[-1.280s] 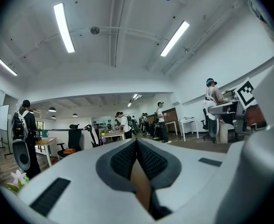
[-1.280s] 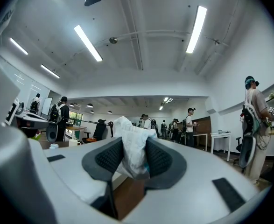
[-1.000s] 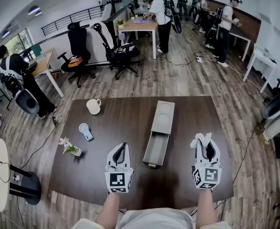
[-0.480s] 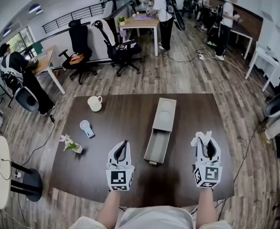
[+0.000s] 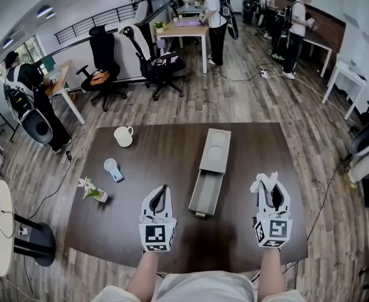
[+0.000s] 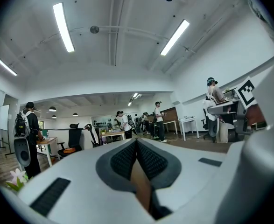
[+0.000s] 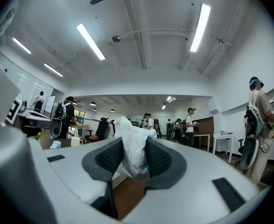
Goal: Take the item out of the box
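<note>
Bench (image 5: pixel 165 153) left edge: flower sprig (image 5: pixel 91 192), small fan (image 5: pixel 112 169); mug (image 5: pixel 122 137) toward far-left corner. I read left gripper (image 5: pixel 163 191) near front edge, jaws together, nothing between. Box (image 5: pixel 213 151) at centre, drawer (image 5: pixel 204 194) slid out toward front edge. Right gripper (image 5: pixel 268 184) near front-right corner, clamped on white crumpled item (image 7: pixel 131 143), clear of box.

Dark wooden table (image 5: pixel 165 159) with white mug (image 5: pixel 122 137), small handheld fan (image 5: pixel 112 170), flower sprig (image 5: pixel 91 192), open grey drawer box (image 5: pixel 212 157).
</note>
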`<state>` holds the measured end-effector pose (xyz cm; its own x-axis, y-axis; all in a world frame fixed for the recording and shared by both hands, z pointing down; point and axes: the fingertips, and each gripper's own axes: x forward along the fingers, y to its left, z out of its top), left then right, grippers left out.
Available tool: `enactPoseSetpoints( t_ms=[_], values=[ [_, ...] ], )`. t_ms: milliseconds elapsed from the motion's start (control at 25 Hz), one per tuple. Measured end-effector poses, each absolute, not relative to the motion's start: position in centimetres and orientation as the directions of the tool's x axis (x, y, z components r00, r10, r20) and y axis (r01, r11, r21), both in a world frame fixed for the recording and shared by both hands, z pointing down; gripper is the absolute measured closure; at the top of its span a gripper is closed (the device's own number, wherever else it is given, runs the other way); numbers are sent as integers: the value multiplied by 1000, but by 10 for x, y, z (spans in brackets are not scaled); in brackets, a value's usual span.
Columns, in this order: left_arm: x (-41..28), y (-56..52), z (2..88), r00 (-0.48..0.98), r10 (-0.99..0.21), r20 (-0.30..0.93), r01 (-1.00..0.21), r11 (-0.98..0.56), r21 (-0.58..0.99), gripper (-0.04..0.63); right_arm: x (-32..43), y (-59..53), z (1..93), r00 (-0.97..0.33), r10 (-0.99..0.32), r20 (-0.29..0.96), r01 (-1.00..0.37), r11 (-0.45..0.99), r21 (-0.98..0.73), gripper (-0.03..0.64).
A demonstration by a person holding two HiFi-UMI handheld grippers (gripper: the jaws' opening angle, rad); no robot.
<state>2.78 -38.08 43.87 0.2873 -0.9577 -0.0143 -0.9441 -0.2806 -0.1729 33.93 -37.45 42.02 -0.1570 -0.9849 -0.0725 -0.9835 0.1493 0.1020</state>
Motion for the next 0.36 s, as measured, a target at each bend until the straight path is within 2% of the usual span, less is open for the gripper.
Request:
enactPoseSetpoints(
  t_ms=[360],
  values=[
    [32, -377, 441, 301, -954, -5, -939, -296, -175, 595, 337, -372, 418, -164, -984, -65, -981, 156, 119, 476]
  ],
)
